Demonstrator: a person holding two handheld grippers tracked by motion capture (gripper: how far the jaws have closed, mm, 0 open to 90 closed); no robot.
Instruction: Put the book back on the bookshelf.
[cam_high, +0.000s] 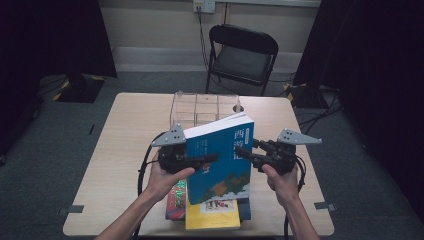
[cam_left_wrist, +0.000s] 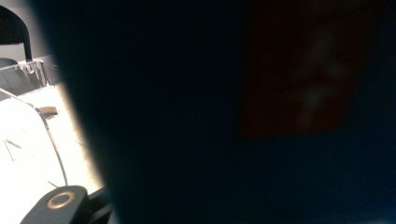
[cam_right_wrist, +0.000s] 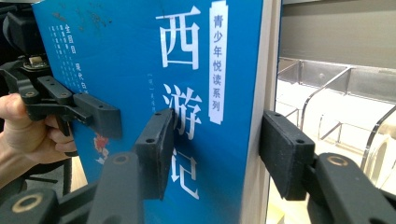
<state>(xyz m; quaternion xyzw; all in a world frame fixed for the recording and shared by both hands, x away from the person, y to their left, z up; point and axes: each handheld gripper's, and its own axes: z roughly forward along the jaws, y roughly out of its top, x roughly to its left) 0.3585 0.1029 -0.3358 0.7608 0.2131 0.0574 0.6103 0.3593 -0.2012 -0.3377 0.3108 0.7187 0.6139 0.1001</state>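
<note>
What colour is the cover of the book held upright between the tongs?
Blue, with white lettering; the book shows best in the right gripper view.

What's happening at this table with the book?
A person holds a two-jaw gripper in each hand and lifts a blue book off a small stack at the table's near edge. The left gripper clamps the book's left side. The right gripper has its jaws around the other edge, one pad on the cover, the other a little way off the back. A clear divided box sits behind.

Dim room, dark corners, and the table (cam_high: 130, 130) catches soft overhead light. Left gripper view goes nearly black and blurred; right gripper view stays sharp, glare at right.
</note>
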